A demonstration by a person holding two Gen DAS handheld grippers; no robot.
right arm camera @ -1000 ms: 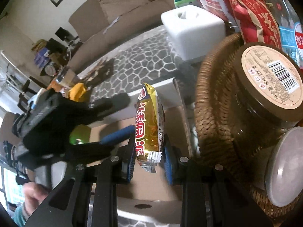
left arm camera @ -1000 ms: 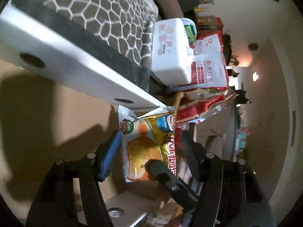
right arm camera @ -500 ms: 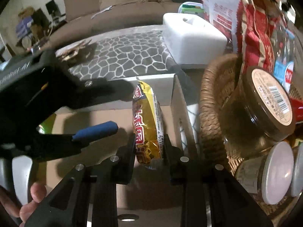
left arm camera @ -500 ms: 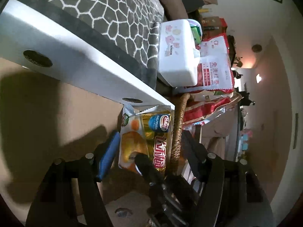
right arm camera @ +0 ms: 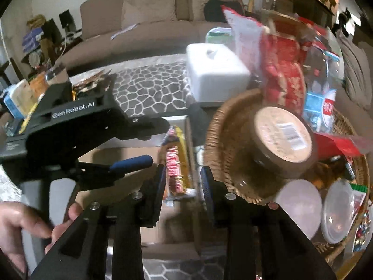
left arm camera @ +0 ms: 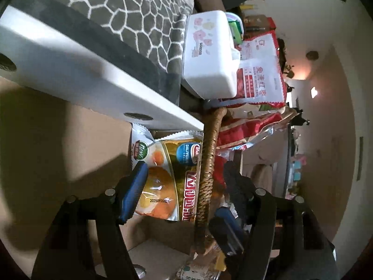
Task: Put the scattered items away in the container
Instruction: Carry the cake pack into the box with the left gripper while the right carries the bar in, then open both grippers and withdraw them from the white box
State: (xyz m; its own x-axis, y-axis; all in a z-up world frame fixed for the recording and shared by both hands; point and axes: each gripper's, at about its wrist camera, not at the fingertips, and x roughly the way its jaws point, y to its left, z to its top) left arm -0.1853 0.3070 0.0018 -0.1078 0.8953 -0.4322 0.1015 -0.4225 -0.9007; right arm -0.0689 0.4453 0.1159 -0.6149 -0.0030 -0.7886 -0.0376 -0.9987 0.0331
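A yellow snack packet (left arm camera: 167, 177) stands on edge in a cardboard box (left arm camera: 58, 140), against the rim of a wicker basket (left arm camera: 208, 163). It also shows in the right wrist view (right arm camera: 176, 163). My right gripper (right arm camera: 183, 182) is open, its jaws apart on either side of the packet and clear of it. My left gripper (left arm camera: 184, 182) is open and straddles the packet and the basket rim. The wicker basket (right arm camera: 223, 126) holds a brown-lidded jar (right arm camera: 283, 137), plastic lids and red bags.
A white tissue box (left arm camera: 209, 53) and red-and-white bags (left arm camera: 258, 74) sit beyond the basket. The box's white flap (left arm camera: 81, 79) lies over a patterned table top (right arm camera: 149, 91). A sofa (right arm camera: 151, 23) stands behind.
My right gripper has opened and let go of the snack packet, which now rests in the box by the basket. My left gripper has stayed open around it.
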